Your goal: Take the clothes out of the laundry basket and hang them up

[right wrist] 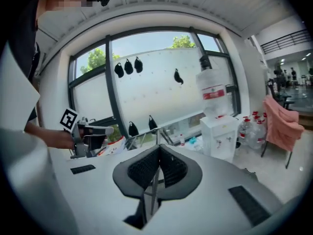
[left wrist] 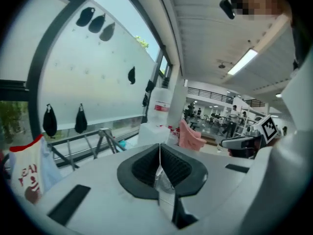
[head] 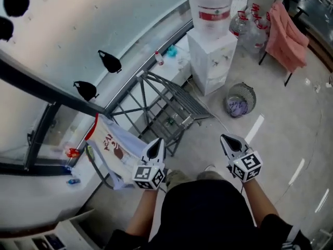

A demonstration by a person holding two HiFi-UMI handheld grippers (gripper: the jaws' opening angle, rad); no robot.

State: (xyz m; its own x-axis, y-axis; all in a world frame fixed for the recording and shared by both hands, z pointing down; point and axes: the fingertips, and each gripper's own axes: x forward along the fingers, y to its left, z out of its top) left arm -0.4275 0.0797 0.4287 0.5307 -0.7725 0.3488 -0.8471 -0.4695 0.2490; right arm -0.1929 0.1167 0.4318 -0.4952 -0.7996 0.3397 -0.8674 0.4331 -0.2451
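A white garment with red trim and a red print (head: 117, 149) hangs at the left by the window, just left of my left gripper (head: 156, 146); it also shows as the white garment (left wrist: 28, 175) at the lower left of the left gripper view. Both grippers point away from me over the floor, side by side. My left gripper (left wrist: 159, 153) is shut with nothing between its pads. My right gripper (head: 227, 139) is shut and empty too, as is plain on the right gripper (right wrist: 158, 155) in its own view. A round wire basket (head: 248, 92) holding a purple cloth (head: 238, 107) stands farther off on the right.
A grey metal folding rack (head: 166, 105) stands straight ahead under the window. Behind it are a white water dispenser (head: 212, 59), several water bottles (head: 250, 27) and a pink cloth over a chair (head: 286, 35). Dark rail (head: 47, 90) crosses at the left.
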